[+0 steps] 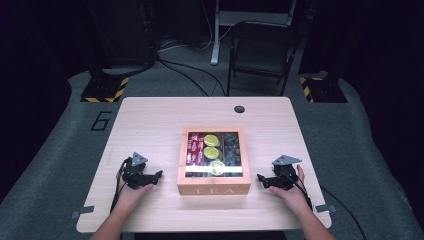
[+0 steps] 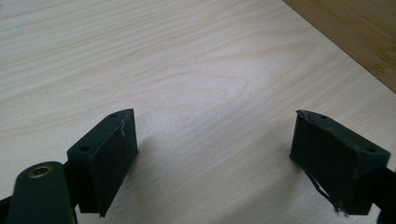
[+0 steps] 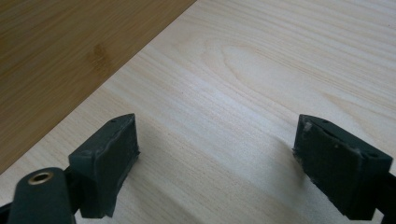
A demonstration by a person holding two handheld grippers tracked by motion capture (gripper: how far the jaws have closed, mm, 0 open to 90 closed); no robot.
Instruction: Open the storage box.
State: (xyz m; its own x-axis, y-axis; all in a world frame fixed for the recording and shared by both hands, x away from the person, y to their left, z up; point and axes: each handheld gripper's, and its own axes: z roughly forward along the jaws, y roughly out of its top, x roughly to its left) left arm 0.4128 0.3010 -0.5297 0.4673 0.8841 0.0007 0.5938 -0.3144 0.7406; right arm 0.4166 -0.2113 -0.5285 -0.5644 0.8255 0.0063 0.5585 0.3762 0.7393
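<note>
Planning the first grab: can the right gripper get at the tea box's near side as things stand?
Probably yes. The right gripper sits open on bare table beside the tea box, nothing between them.

Left claw [image 1: 159,174] is held low in the left hand [image 1: 131,192], jaws spread wide with nothing between them, tips pointed toward the right claw [image 1: 260,178]. Right claw is held in the right hand [image 1: 292,192], mirrored, jaws equally wide and empty, tips pointed inward. Both forearms are brought in from the bottom edge. Grey three-cornered plates are seen on top of both claws.
</note>
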